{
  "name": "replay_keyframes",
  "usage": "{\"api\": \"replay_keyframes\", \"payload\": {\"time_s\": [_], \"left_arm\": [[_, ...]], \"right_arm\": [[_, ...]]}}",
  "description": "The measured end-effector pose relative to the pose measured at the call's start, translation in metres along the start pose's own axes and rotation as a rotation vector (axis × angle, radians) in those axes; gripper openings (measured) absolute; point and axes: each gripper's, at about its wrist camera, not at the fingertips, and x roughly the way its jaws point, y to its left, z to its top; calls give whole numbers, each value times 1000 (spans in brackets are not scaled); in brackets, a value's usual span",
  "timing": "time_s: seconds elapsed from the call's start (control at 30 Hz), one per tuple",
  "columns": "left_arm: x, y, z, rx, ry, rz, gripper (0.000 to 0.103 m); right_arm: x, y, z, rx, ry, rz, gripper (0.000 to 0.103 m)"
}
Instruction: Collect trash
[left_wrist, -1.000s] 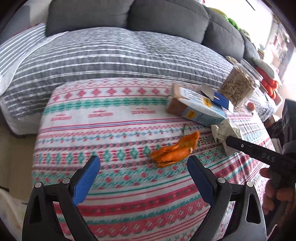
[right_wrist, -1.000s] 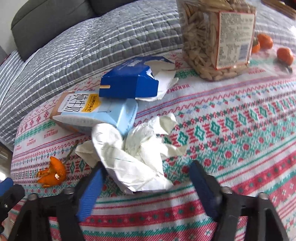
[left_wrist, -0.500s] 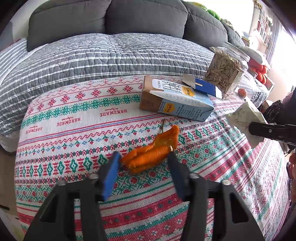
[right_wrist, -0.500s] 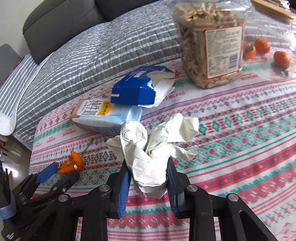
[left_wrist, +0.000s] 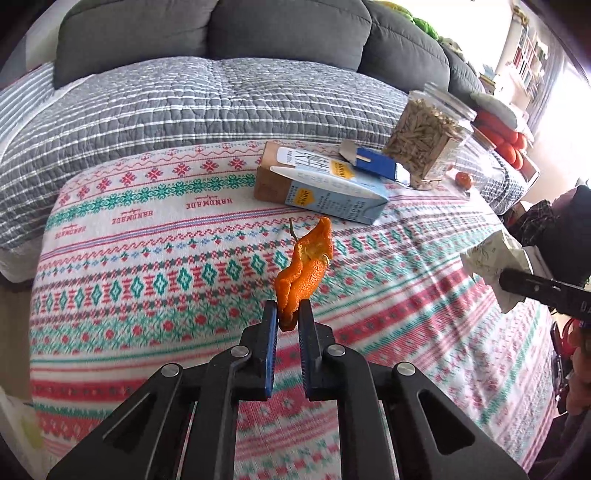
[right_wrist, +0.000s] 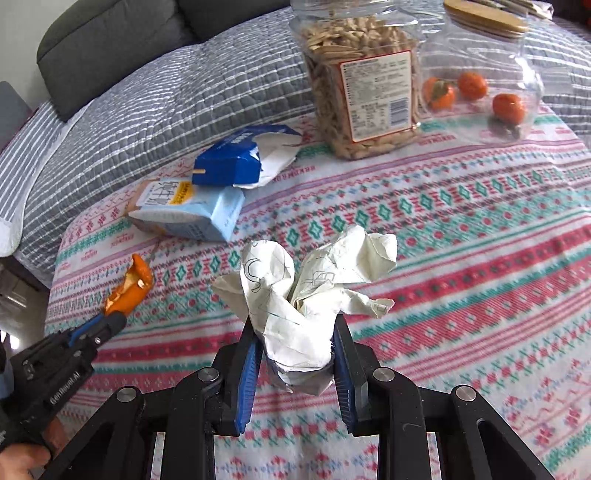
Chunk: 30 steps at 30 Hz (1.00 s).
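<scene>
Lifted now: curled, pebbly orange peel (left_wrist: 304, 271) and crumpled paper (right_wrist: 306, 295).

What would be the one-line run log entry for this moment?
left tool: shut on orange fruit peel | right tool: shut on crumpled white paper | light blue carton: on table

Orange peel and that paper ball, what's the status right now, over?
Left gripper shut on orange peel. Right gripper shut on crumpled paper. Milk carton and blue box remain on table. Nothing blocking.
</scene>
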Motion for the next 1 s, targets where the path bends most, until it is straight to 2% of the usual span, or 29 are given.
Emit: {"api": "replay_keyframes", "payload": {"time_s": [0.27, 0.47, 0.8, 0.87, 1.0], "left_arm": [[-45, -17, -19, 29, -2, -8, 11], [-75, -23, -37, 29, 3, -17, 11], [-116, -10, -67, 10, 3, -13, 10], [-123, -5, -73, 12, 4, -7, 3], [-137, 10, -86, 3, 3, -4, 3]], "right_arm": [[-31, -2, -22, -47, -4, -52, 33], [-56, 5, -39, -92, 3, -58, 33], [-82, 27, -71, -139, 26, -30, 33], [-82, 32, -77, -147, 34, -24, 33], [-81, 44, -88, -167, 56, -1, 33]]}}
